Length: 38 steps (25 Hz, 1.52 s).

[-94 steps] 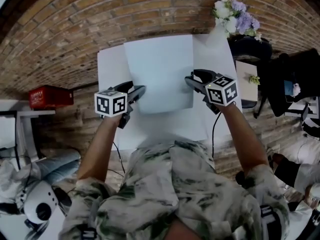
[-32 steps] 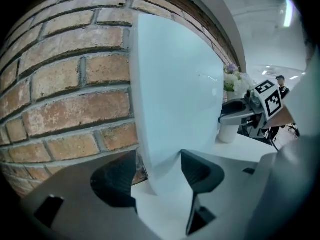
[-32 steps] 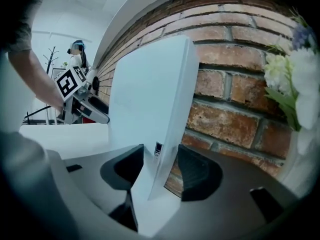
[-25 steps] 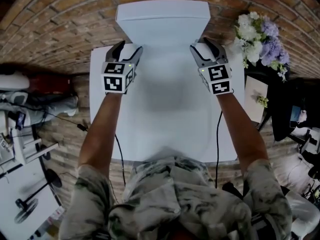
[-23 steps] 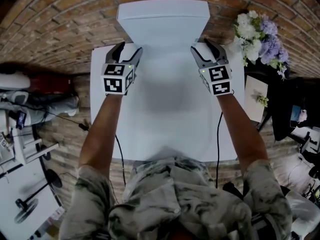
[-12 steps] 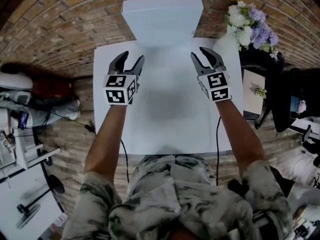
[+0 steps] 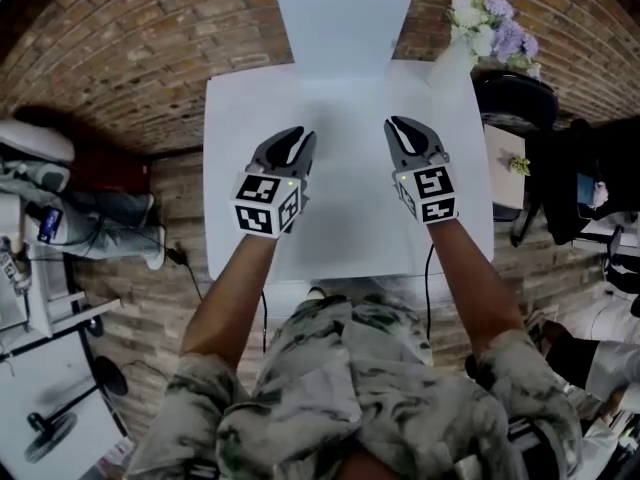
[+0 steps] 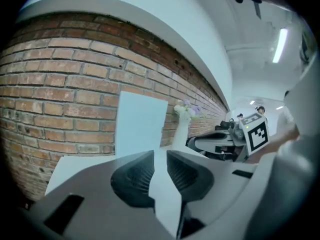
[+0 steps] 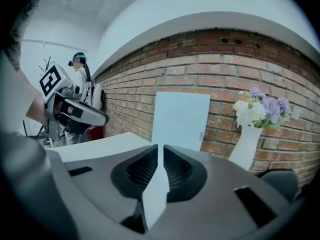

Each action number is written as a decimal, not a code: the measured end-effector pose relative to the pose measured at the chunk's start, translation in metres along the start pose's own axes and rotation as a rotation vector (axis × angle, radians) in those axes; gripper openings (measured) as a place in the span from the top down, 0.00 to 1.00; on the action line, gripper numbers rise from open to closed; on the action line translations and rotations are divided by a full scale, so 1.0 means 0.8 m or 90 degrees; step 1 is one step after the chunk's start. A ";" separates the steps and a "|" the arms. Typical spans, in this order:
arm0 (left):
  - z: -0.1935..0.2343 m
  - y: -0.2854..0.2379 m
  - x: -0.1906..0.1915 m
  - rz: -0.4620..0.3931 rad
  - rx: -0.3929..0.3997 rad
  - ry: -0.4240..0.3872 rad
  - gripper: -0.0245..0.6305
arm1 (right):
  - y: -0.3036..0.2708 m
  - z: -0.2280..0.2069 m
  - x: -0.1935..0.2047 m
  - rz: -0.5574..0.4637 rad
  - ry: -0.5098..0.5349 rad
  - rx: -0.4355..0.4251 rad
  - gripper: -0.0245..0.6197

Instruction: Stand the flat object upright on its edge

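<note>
A second ago both tools sat right at the lower corners of the board, jaws spread wide. Now they have drawn back toward the person and hover over the middle of the table. Their jaws have just been closing, with nothing between them.

The left hand-held gripper is released, with a narrow gap showing between its pads. The right hand-held gripper is drawn in tighter, down to a thin slit, and is also empty.

The board stands upright on its bottom edge at the far side of the table, its back against the brick wall, just where it stood a second ago. It is free of both hand-held grippers and well apart from them. It lies straight ahead, roughly centred between the two, and both point toward it.

A white vase of flowers stands just to the right of the board, near the table's far right corner.
</note>
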<state>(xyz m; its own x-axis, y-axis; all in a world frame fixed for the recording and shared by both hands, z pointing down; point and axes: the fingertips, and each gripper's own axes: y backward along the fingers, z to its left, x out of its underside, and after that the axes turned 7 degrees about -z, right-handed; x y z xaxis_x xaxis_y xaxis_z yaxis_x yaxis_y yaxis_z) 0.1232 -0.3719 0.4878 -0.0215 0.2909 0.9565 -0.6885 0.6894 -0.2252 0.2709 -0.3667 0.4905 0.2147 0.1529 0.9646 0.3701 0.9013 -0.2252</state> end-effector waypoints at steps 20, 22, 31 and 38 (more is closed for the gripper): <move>-0.120 0.311 0.063 0.039 0.108 0.021 0.92 | 0.241 0.240 -0.015 0.017 -0.058 0.010 0.92; -0.127 0.334 0.065 0.039 0.117 0.036 0.92 | 0.265 0.257 -0.011 0.022 -0.071 0.007 0.93; -0.167 0.430 0.095 0.057 0.127 0.067 0.92 | 0.377 0.319 0.013 0.038 -0.118 0.004 0.93; -0.172 0.468 0.118 0.081 0.135 0.075 0.93 | 0.402 0.355 0.004 0.033 -0.129 -0.018 0.93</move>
<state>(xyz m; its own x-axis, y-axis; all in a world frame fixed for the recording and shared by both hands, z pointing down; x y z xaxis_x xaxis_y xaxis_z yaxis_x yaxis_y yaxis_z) -0.0368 0.0044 0.4685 -0.0417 0.4507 0.8917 -0.8225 0.4913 -0.2868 0.1342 0.0385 0.4601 0.0483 0.2796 0.9589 0.3892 0.8789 -0.2759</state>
